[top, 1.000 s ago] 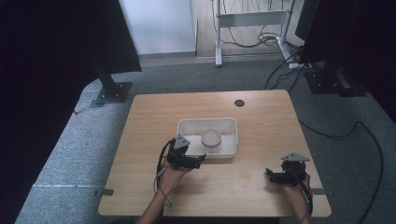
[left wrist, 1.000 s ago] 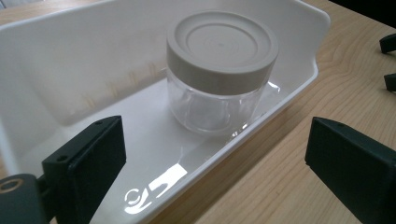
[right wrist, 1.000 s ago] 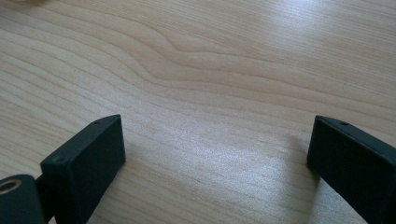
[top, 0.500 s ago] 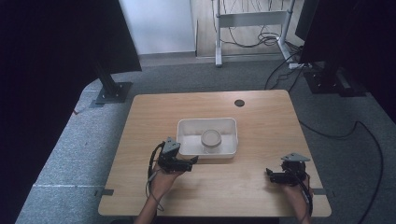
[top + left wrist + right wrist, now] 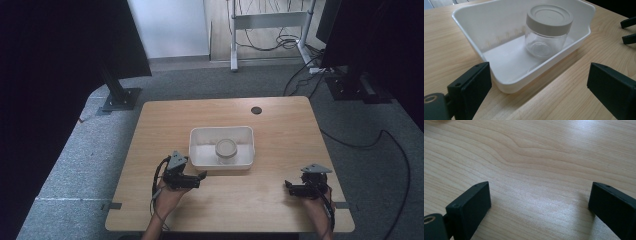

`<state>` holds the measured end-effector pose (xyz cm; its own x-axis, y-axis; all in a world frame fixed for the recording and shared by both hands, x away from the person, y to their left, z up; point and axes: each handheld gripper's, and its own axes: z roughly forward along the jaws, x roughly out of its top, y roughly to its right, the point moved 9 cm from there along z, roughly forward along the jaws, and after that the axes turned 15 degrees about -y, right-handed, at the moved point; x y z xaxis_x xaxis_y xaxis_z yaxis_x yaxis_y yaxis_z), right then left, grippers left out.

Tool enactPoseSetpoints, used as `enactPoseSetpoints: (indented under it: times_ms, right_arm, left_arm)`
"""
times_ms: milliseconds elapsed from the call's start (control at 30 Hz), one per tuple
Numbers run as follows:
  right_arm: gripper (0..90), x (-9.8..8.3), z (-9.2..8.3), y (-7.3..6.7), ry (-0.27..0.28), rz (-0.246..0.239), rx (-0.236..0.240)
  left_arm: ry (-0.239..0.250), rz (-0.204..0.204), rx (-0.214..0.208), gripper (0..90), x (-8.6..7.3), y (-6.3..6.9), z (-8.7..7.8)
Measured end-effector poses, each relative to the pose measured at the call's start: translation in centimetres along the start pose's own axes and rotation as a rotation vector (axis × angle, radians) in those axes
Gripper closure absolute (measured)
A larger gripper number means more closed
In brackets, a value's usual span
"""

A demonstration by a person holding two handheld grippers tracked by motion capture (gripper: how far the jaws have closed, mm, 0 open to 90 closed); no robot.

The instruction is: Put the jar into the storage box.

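I see my left gripper (image 5: 201, 176) spread wide beside the white tray (image 5: 196, 150) holding a lidded glass jar (image 5: 226, 149); my right gripper (image 5: 288, 186) is also spread, over bare table (image 5: 280, 125).

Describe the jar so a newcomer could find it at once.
On the wooden table, a white rectangular tray sits near the middle. Inside it, toward the right, stands the jar: clear glass, upright, with a pale grey screw lid, the tray's sole content.
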<state>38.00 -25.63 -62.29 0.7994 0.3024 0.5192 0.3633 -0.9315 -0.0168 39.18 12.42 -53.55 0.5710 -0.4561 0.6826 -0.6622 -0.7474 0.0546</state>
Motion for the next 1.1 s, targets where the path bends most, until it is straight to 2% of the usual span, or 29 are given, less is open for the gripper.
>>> enactPoseSetpoints:
  times_ms: [300,600,1100]
  right_arm:
    - [3.9,0.0,0.0,0.0,0.0,0.001,-0.001]
    - [3.9,0.0,0.0,0.0,0.0,0.002,-0.001]
    - [3.9,0.0,0.0,0.0,0.0,0.005,-0.002]
  left_arm:
    - [0.005,-0.005,0.032,5.5,-1.3,-0.6,-0.8]
    - [-0.015,0.002,0.06,5.5,-3.1,-1.2,-0.9]
    - [-0.054,-0.047,0.087,5.7,-6.6,-3.0,-0.8]
